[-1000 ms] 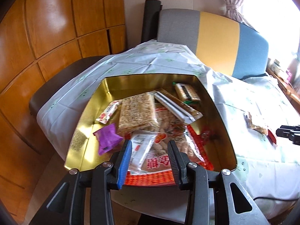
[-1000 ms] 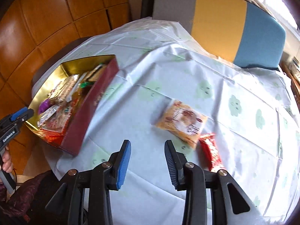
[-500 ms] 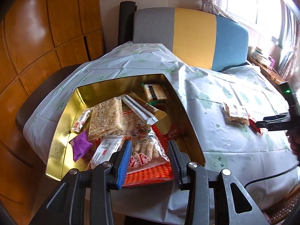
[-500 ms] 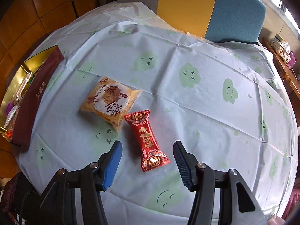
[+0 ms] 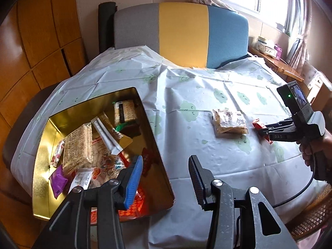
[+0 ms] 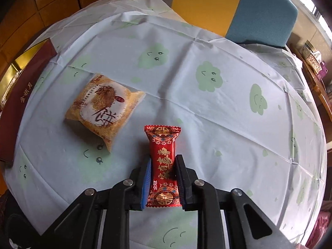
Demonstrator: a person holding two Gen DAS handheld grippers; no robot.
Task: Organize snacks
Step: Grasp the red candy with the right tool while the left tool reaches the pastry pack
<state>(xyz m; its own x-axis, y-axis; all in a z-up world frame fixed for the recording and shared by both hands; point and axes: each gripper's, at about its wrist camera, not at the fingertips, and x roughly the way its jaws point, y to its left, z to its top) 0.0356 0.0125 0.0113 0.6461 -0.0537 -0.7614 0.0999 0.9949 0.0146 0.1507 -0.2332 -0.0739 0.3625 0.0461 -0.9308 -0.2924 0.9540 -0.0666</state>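
My right gripper is shut on a red candy packet that lies on the tablecloth; it also shows in the left wrist view at the right. An orange pastry packet lies just left of the candy, also seen in the left wrist view. My left gripper is open and empty, above the right rim of a gold tin box holding several snack packets.
The round table has a pale cloth with green cloud faces. The box's dark red outer wall is at the far left. A grey, yellow and blue chair back stands behind the table. A wooden sideboard is at the right.
My right gripper has moved onto the red candy and closed on it. My left gripper has swung right, from over the box's middle to its right rim.
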